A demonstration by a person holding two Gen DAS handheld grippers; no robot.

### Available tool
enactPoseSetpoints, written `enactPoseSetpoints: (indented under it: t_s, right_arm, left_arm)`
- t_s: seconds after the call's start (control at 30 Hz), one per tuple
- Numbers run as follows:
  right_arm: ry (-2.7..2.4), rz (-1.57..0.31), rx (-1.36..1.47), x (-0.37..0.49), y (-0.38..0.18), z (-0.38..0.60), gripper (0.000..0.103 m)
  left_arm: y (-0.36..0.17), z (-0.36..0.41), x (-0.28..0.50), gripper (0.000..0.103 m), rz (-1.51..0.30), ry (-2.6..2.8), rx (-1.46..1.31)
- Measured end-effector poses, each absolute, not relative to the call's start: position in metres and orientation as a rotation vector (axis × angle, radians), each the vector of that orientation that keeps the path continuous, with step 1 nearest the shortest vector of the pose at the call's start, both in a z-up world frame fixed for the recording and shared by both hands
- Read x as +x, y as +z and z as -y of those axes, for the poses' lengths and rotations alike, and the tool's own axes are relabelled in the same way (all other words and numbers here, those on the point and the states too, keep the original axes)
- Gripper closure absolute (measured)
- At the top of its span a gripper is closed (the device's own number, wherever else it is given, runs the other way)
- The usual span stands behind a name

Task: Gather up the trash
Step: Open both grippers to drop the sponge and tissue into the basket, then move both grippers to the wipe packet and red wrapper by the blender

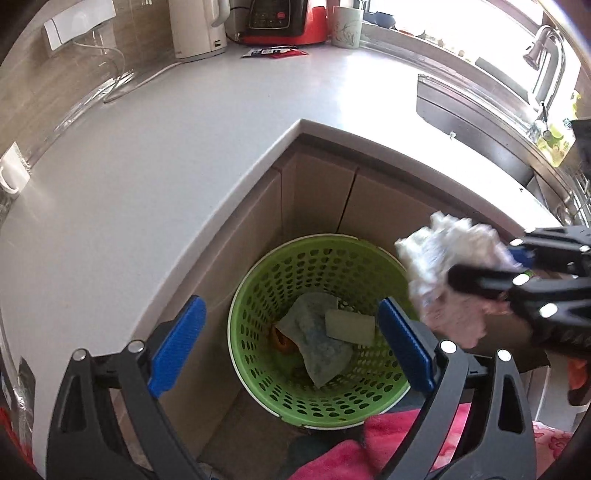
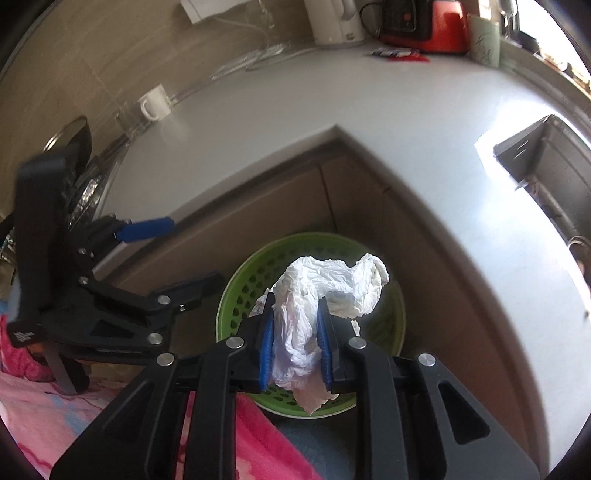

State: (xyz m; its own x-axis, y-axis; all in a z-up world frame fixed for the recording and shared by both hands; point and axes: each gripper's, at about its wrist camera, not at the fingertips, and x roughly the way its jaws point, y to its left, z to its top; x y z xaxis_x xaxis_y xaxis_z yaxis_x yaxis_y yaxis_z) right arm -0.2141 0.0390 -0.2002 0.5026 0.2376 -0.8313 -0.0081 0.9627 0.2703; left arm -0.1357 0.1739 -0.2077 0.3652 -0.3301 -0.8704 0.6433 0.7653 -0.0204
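A green perforated basket [image 1: 258, 273] stands on the floor below the counter corner. In it lie a blue-grey cloth [image 1: 317, 339], a pale sponge [image 1: 351, 325] and something orange. My left gripper [image 1: 291, 336] is open and empty, held above the basket. My right gripper [image 2: 295, 332] is shut on a crumpled white tissue [image 2: 332, 284] and holds it over the basket [image 2: 240, 291]. In the left wrist view the right gripper [image 1: 480, 273] comes in from the right with the tissue [image 1: 443, 251] above the basket's right rim. The left gripper [image 2: 177, 251] shows at left in the right wrist view.
A white L-shaped counter [image 1: 147, 166] wraps around the basket. At its back stand a white kettle [image 1: 195, 29], a red appliance [image 1: 284, 22], a mug [image 1: 347, 26] and a red wrapper [image 1: 273, 52]. A sink [image 1: 480, 122] with tap lies right. Pink cloth [image 1: 369, 443] is below.
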Motion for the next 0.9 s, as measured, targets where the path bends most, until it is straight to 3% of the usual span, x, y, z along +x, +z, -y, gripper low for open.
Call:
enactPoseSetpoints:
  t_s: [0.13,0.4,0.5,0.9]
  right_arm:
    - [0.146,-1.076,0.235,-0.209,-0.216,-0.047,0.057]
    - [0.08,-1.021,0.236,-0.212,-0.193,-0.036,0.051]
    - [0.049,-0.978,0.208,-0.208,-0.171,-0.025,0.04]
    - [-0.011,-0.864,0.131,-0.104,-0.11,0.074,0.031]
  left_arm:
    - [-0.204,-0.18,-0.136,0.012,-1.014,-0.642,0.352]
    - [-0.188,-0.195,-0.129,0.012,-0.996,-0.616,0.298]
    - [-0.174,-0.192,-0.119,0.009,-0.967,-0.615,0.272]
    - [-0.122,-0.114,-0.005,0.008,-0.87,-0.551,0.212]
